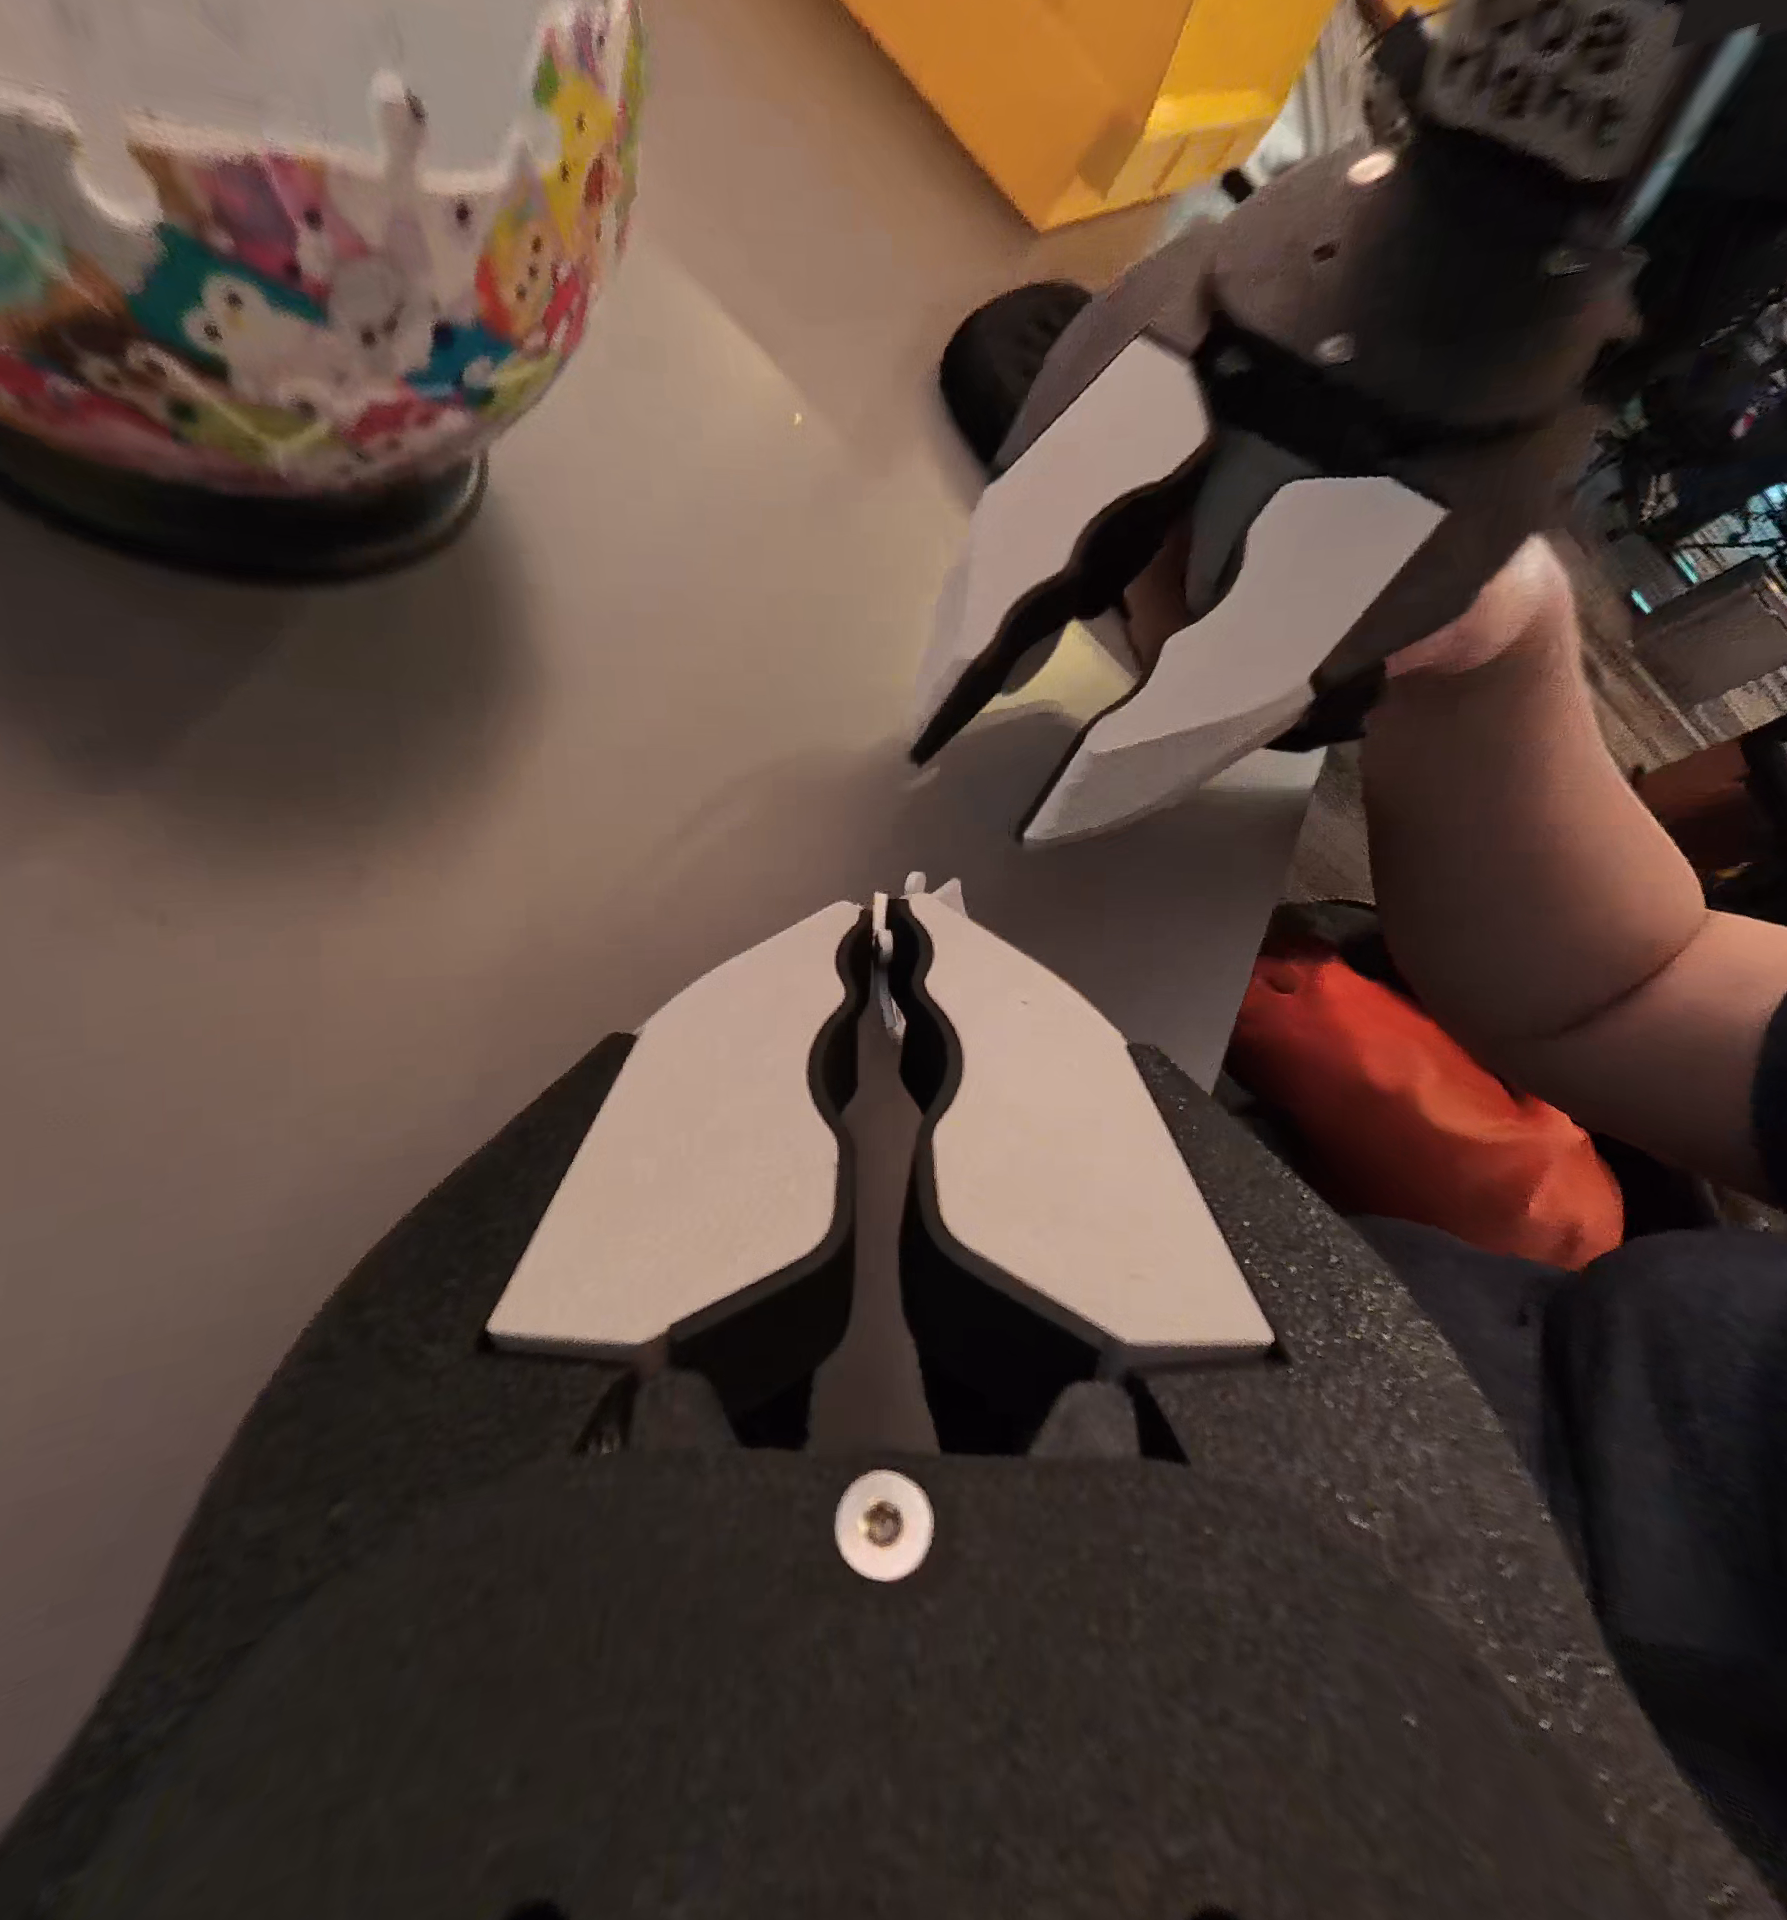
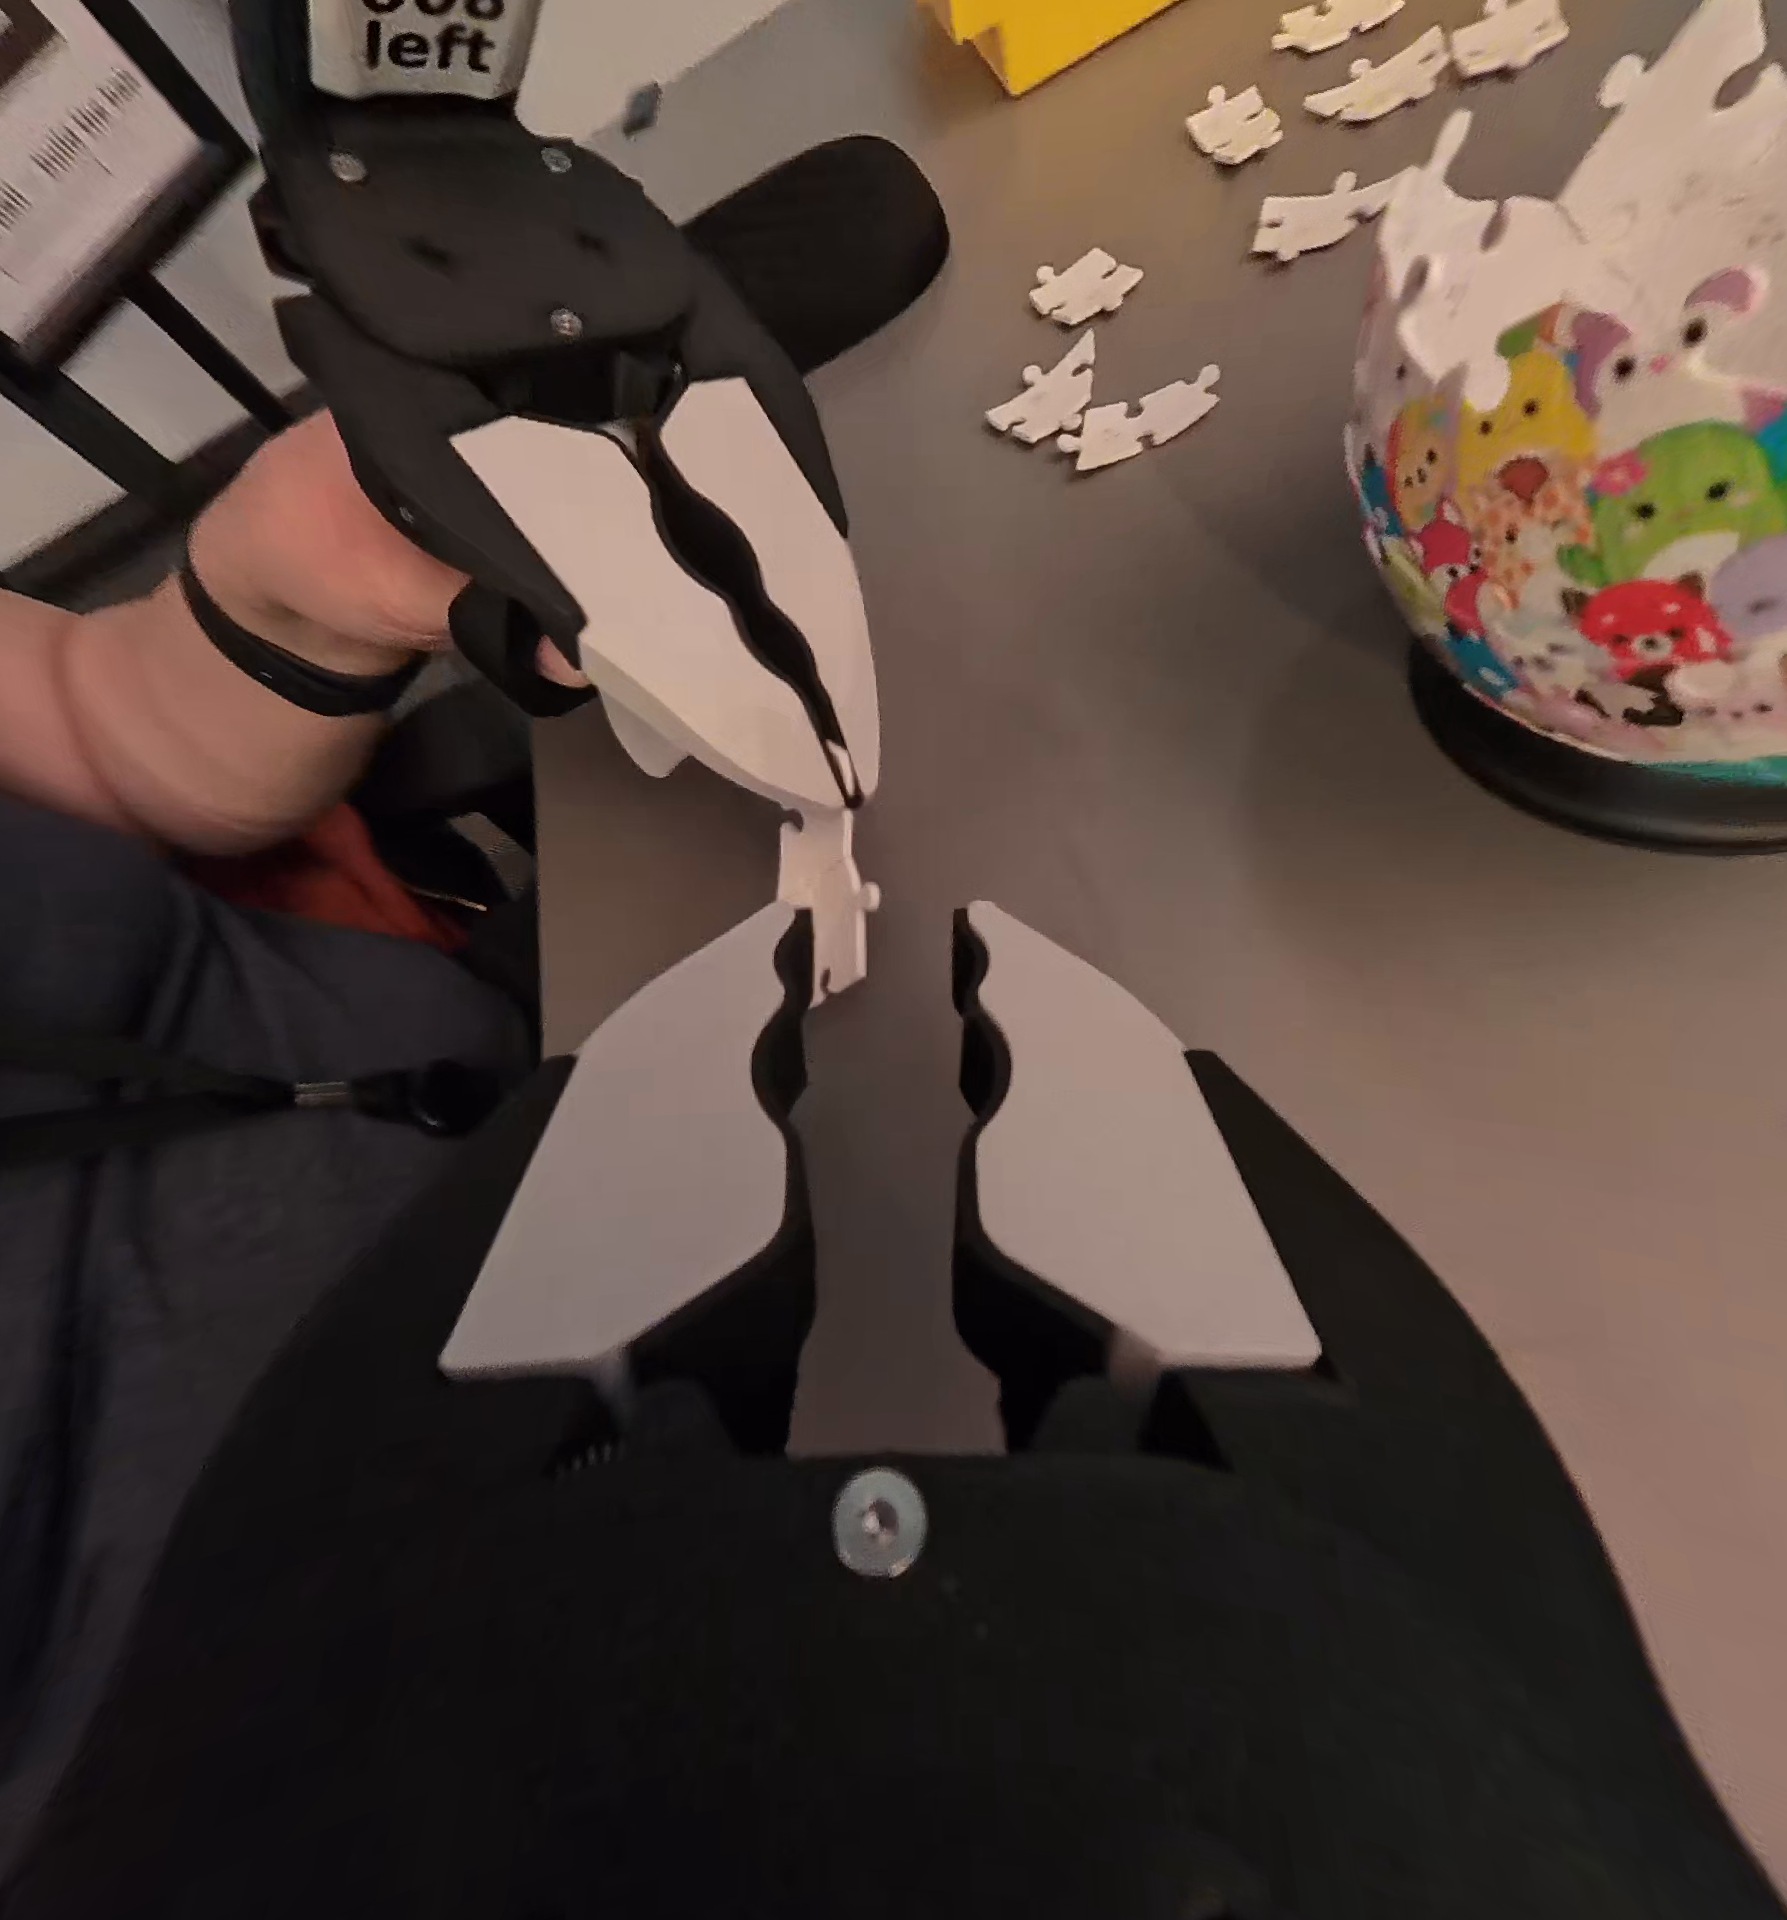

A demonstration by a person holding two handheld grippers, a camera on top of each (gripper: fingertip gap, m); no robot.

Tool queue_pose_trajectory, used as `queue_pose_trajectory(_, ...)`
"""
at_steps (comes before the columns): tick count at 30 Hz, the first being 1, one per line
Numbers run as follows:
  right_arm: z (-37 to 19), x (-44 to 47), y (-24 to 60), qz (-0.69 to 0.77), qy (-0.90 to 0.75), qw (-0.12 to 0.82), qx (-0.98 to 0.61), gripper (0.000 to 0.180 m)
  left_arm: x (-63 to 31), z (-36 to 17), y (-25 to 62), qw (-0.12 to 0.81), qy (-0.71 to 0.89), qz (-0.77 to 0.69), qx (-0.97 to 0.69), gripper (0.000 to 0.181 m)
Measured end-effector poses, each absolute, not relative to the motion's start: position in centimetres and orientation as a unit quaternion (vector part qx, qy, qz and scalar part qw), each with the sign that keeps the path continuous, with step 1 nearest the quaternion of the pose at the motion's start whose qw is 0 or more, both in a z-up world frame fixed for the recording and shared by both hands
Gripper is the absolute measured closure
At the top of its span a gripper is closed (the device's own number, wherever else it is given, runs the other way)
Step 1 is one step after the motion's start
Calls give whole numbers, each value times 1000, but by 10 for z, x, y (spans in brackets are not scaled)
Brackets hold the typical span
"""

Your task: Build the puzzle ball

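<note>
- The left gripper (image 2: pixel 853 795) is clenched on a white puzzle piece (image 2: pixel 832 904), pinching it by 1 edge right at the fingertips; most of the piece hangs out beyond the tips, above the grey table (image 2: pixel 1128 831) near its front edge.
- The right gripper (image 2: pixel 878 920) stands released, its jaws well parted, with the dangling end of the piece just inside the gap and close against its left finger. To me it looks like a hand-over or a re-grip is in hand, though that is only my reading.
- The piece looks thin, light and slightly curved, stiff enough to hold its shape but easy to twist out of a tip pinch. I would take it across the flat body, not by a knob, and leave the tabs free for slotting in.
- The puzzle ball (image 2: pixel 1637 499) sits on a dark round base (image 2: pixel 1595 800), well apart from both grippers, on the far right in the right wrist view. Its lower half is built, covered in bright cartoon animals; the rim is jagged, with the white backs of the upper pieces showing inside.
- It looks like a hollow shell, so pressing a piece in probably needs a gentle, steady push.
- Loose pieces (image 2: pixel 1107 410) lie white side up on the table beyond, near a yellow box (image 2: pixel 1034 42).
</note>
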State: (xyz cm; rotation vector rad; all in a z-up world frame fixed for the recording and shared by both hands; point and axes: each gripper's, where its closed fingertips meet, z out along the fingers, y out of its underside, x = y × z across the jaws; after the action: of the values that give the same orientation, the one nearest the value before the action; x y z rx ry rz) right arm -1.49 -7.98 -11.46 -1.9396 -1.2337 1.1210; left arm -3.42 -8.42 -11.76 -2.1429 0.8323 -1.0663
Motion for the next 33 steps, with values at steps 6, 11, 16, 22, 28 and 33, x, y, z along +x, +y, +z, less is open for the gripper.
queue_pose_trajectory(6, -97, -30, -95, 514, -456, 238, -687, 146, -35, -84, -84, 348, 317, -436, -767, 179)
queue_pose_trajectory(11, -88, -41, -95, 538, -454, 205, -680, 155, -34, -64, -87, 389, 347, -414, -746, 179)
queue_pose_trajectory(16, -78, -42, -98, 557, -456, 193, -667, 175, -33, -56, -90, 408, 359, -400, -738, 179)
queue_pose_trajectory(22, -77, -40, -98, 552, -458, 201, -668, 176, -31, -55, -89, 412, 361, -398, -736, 179)
queue_pose_trajectory(28, -74, -37, -98, 554, -455, 204, -667, 167, -30, -51, -89, 418, 353, -409, -730, 179)
queue_pose_trajectory(33, -75, -38, -98, 546, -461, 210, -668, 176, -31, -52, -88, 424, 354, -402, -730, 179)
